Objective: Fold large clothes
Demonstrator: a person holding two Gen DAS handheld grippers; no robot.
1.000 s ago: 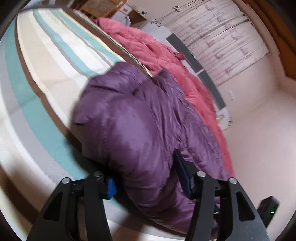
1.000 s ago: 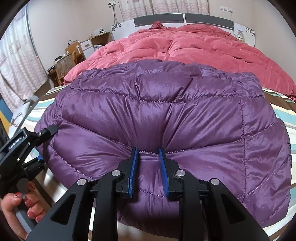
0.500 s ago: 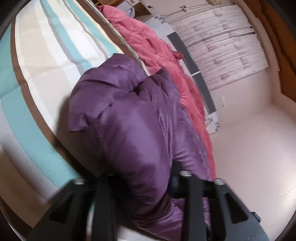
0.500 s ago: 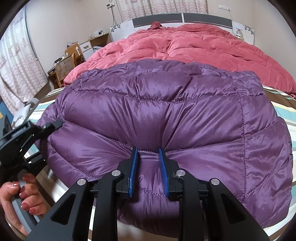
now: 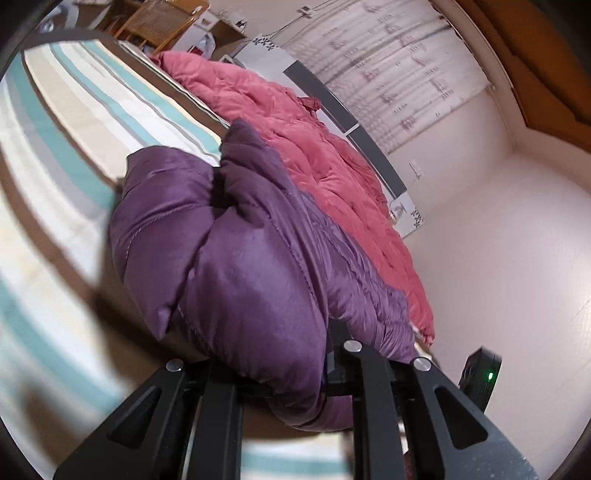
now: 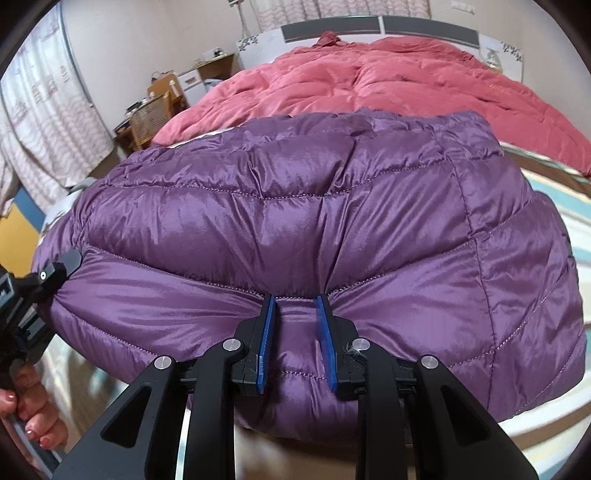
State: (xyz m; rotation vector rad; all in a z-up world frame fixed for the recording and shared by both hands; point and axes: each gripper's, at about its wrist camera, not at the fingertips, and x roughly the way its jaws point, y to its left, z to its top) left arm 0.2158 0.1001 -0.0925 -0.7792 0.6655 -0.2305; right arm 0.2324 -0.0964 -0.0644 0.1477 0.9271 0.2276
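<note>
The purple down jacket [image 6: 295, 221] lies puffed and bunched on the striped bedsheet [image 5: 66, 140], near the foot of the bed, with the pink duvet [image 6: 388, 77] spread just behind it toward the headboard [image 6: 376, 27]. Its near edge bulges toward me.

My right gripper [image 6: 297, 332] comes at the jacket's near edge from straight in front, held low and roughly level. Its blue-padded fingers [image 6: 266, 339] are drawn in close on a pinched ridge of the quilted fabric, and the shell puckers into that pinch from both sides, so I am gripping the jacket there.

My left gripper [image 5: 280, 373] is at the jacket's left end; in the right wrist view its black tip [image 6: 59, 267] presses into the side of the fabric, and my left hand [image 6: 33, 413] is wrapped around the handle below, nails painted pink. From the left wrist view, a thick fold of the jacket fills the space between the two fingers and hangs over them, hiding the pads. The fingers stand wide apart around that bulk; I cannot tell whether they are actually clamping it.

Beyond the bed I see a patterned curtain [image 5: 399, 74], a wooden chair [image 6: 151, 118] and a desk [image 6: 214, 68] by the wall.
</note>
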